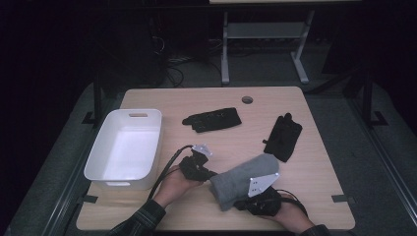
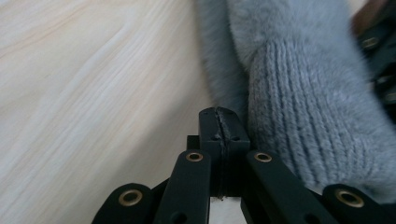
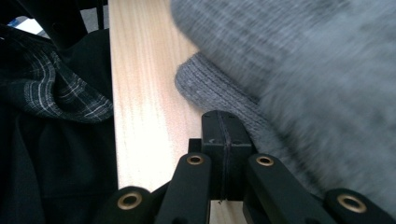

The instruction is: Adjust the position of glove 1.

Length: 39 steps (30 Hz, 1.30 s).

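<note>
One grey glove (image 1: 244, 179), long axis diagonal, cuff near, tip far-right.

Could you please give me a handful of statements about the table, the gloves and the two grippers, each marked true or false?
1. The white plastic bin holds a glove. False: nothing lies in it.
2. Two black gloves lie on the light wooden table, one near the middle and one further right. True.
3. The left gripper has its jaws wide open. False: they are closed together.
4. The grey knitted glove with a fuzzy lining lies between the two grippers. True.
5. The right gripper is shut. True.
6. The grey glove lies at the far edge of the table. False: it lies near the front edge.
</note>
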Tool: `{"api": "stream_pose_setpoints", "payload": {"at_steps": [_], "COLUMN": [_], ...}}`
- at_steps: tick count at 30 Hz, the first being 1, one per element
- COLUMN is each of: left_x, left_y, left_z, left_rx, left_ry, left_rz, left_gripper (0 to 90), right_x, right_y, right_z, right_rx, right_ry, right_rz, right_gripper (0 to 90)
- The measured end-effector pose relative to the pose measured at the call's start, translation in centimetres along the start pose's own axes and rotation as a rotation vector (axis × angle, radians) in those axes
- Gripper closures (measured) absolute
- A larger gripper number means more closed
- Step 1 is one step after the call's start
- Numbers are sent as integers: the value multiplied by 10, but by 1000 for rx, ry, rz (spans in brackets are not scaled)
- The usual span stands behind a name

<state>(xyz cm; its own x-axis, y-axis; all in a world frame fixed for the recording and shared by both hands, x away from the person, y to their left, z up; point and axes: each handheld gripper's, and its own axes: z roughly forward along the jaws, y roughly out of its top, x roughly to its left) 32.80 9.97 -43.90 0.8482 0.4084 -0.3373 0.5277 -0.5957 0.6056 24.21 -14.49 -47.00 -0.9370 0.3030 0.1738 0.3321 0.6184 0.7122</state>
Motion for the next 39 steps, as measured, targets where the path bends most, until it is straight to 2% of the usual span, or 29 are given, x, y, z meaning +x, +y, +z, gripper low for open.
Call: {"api": "stream_pose_setpoints", "payload": {"at_steps": [5, 8, 11, 14, 15, 17, 19, 25, 27, 29, 31, 39], "left_x": [-6, -6, 1, 4, 4, 3, 3, 1, -2, -5, -8, -16], "left_y": [3, 3, -1, 0, 1, 4, 9, 27, 35, 42, 48, 63], "left_z": [-3, -3, -1, -7, -11, -14, -18, -23, -21, -16, -10, 17], "left_rx": [-31, -5, 18, -3, -10, -25, -41, -93, -99, -107, -103, -72], "left_ry": [-34, 4, 39, 48, 53, 54, 60, 41, 27, 32, 25, 7], "left_rz": [-11, 16, 2, -6, 7, 9, 18, 38, 68, 95, 112, 146], "left_gripper": [892, 890, 864, 849, 830, 778, 709, 550, 474, 403, 353, 261], "right_x": [-1, -2, -2, -2, -2, -2, -2, -7, -11, -16, -21, -42], "right_y": [1, 1, 1, -1, -2, -6, -10, -26, -33, -39, -46, -63], "right_z": [-3, -4, -3, -4, -5, -8, -13, -36, -46, -55, -62, -84], "right_rx": [-27, -28, -22, -4, -1, 14, 23, 21, 11, 9, 10, -36], "right_ry": [-15, -17, -15, -12, -9, -26, -35, -106, -140, -178, -211, -317], "right_rz": [9, 8, 12, 10, 16, 3, 26, 55, 65, 79, 98, 152], "right_gripper": [900, 900, 891, 848, 826, 777, 738, 638, 605, 568, 526, 427]}}
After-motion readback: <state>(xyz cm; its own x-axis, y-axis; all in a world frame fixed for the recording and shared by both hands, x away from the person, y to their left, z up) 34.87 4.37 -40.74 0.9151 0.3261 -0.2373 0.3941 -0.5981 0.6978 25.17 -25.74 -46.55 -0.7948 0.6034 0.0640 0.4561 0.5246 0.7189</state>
